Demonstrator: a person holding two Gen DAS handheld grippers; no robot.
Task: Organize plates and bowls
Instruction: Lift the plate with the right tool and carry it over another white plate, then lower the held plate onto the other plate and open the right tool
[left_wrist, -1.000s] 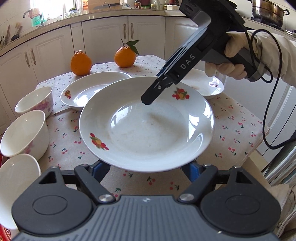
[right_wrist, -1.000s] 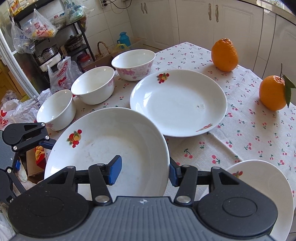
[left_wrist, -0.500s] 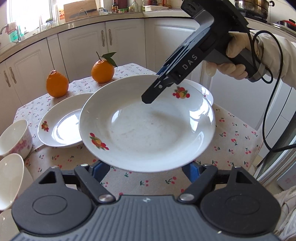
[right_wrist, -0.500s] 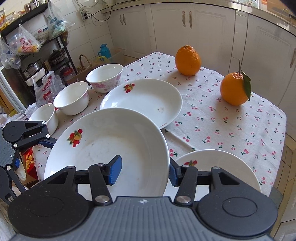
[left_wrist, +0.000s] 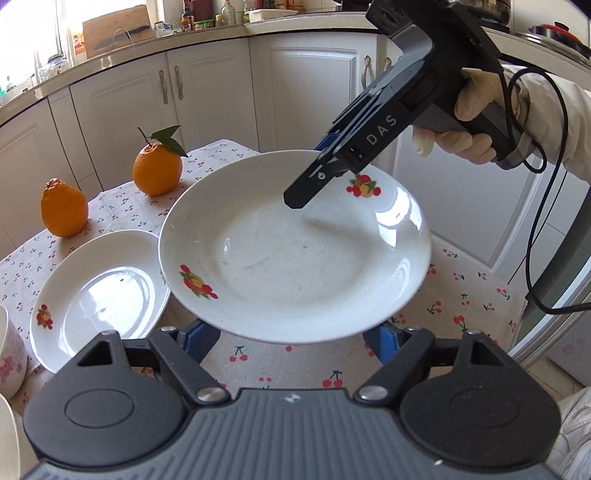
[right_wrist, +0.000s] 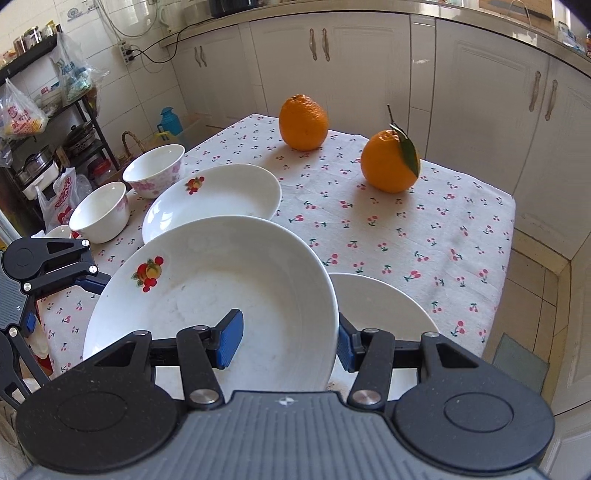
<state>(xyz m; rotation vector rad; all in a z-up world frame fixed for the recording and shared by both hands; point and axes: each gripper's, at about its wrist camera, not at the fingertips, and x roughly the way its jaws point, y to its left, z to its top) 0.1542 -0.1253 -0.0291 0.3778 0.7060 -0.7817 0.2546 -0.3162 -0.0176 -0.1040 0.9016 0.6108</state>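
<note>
A white deep plate with fruit prints (left_wrist: 295, 254) (right_wrist: 207, 295) hangs in the air above the cherry-print tablecloth. My right gripper (right_wrist: 288, 341) is shut on its rim, one blue pad inside the plate and one outside; in the left wrist view its black finger (left_wrist: 306, 188) lies over the far rim, held by a gloved hand (left_wrist: 465, 125). My left gripper (left_wrist: 290, 338) stands open, its fingers under the near rim, and it shows at the left edge of the right wrist view (right_wrist: 88, 277). A second plate (left_wrist: 99, 299) (right_wrist: 218, 195) lies on the table. A third plate (right_wrist: 384, 310) lies just below and right of the held one.
Two oranges (right_wrist: 303, 122) (right_wrist: 389, 162) sit toward the table's far side. Three white bowls (right_wrist: 155, 170) (right_wrist: 99, 210) (right_wrist: 59, 230) line the left edge. The table's right edge (right_wrist: 509, 229) drops to a tiled floor. White cabinets surround the table. A cable (left_wrist: 532, 221) hangs from the right gripper.
Both grippers have carried the plate sideways across the table, away from the bowls. The bowls have nearly left the left wrist view. The third plate now lies beside the held one.
</note>
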